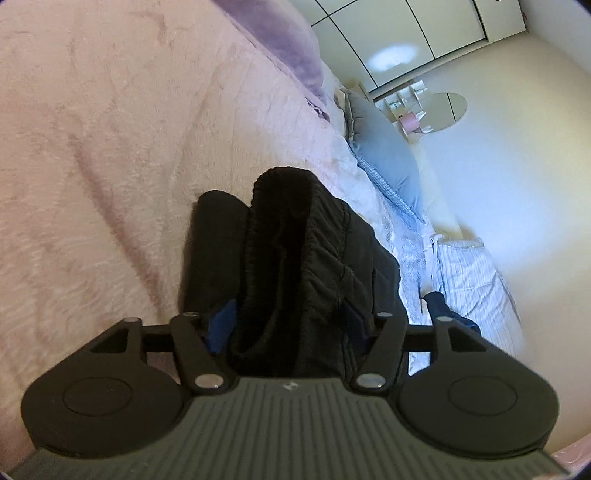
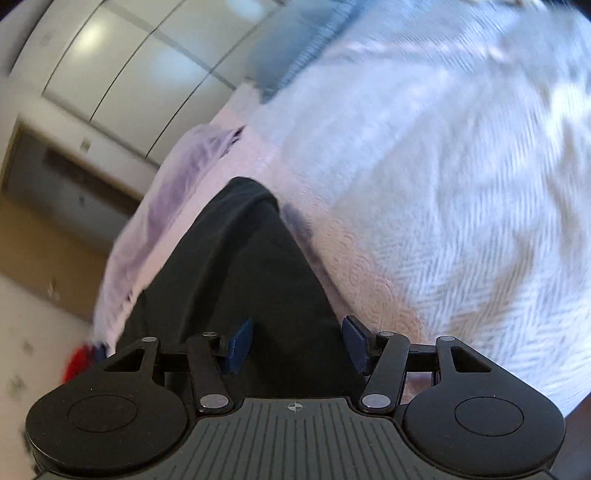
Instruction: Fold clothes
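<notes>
A black garment [image 1: 295,229] with a gathered elastic waistband hangs bunched between the blue pads [image 1: 221,325] of my left gripper [image 1: 286,323], which is shut on it above the pink fleece blanket [image 1: 110,147]. In the right wrist view, another stretch of the black garment [image 2: 240,258] runs forward from my right gripper [image 2: 297,343]. That gripper's blue pads [image 2: 240,343] are pressed against the cloth from both sides. The view is motion-blurred. The far end of the cloth lies over the bed's edge.
A purple pillow [image 1: 273,40], a grey-blue pillow [image 1: 388,158] and striped bedding [image 1: 469,273] line the bed's far side. White wardrobe doors [image 1: 406,29] and a round mirror [image 1: 443,107] stand beyond. A pale quilt [image 2: 443,184] fills the right view, with a red item [image 2: 77,362] on the floor.
</notes>
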